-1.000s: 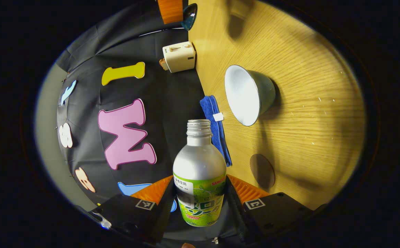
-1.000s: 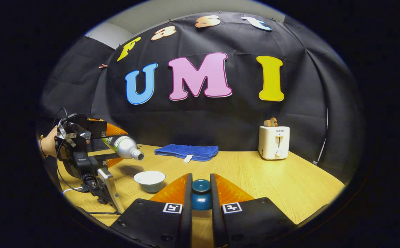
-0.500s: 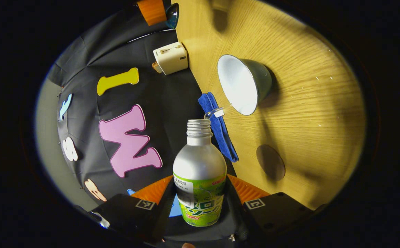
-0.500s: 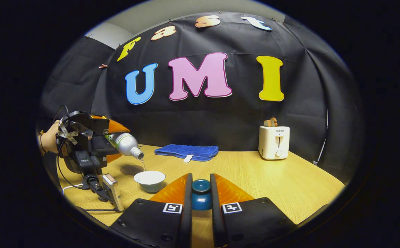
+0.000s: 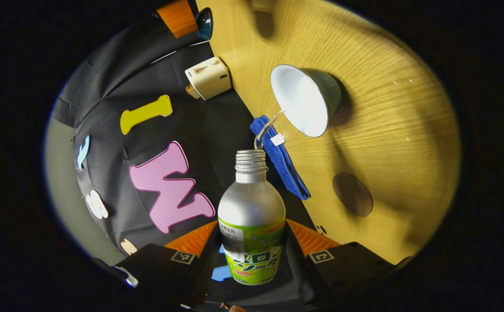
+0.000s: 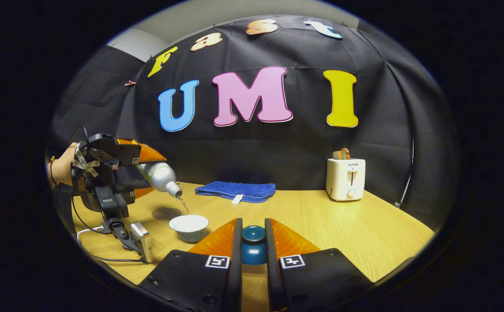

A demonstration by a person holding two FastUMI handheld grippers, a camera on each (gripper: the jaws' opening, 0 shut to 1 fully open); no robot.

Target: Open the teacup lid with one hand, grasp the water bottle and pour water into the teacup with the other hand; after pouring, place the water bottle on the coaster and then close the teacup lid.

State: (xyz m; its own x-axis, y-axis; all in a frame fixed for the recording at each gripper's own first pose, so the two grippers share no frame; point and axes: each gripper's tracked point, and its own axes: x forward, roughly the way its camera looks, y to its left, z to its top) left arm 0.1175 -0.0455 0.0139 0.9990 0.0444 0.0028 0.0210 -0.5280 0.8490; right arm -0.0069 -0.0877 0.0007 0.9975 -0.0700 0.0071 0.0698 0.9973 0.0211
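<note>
My left gripper (image 5: 251, 226) is shut on a silver water bottle (image 5: 251, 203) with a green label, tilted mouth-down. A thin stream of water (image 5: 266, 129) arcs from its open neck into the white-lined teacup (image 5: 304, 102) on the wooden table. The round brown coaster (image 5: 352, 195) lies bare beside the cup. In the right gripper view the bottle (image 6: 162, 177) pours into the teacup (image 6: 189, 226) at the left, with the coaster (image 6: 166, 213) just behind it. My right gripper (image 6: 253, 229) is shut on the teal lid (image 6: 253, 250), held above the table to the cup's right.
A folded blue cloth (image 6: 236, 191) lies at the table's back edge and a white toaster (image 6: 345, 178) stands at the back right. A hand (image 6: 61, 173) holds the left gripper, with a cable trailing on the table (image 6: 364, 229).
The bottle has tipped further down toward the teacup and water has begun to flow, growing from a trickle into a steady stream. The right gripper with the lid has stayed still.
</note>
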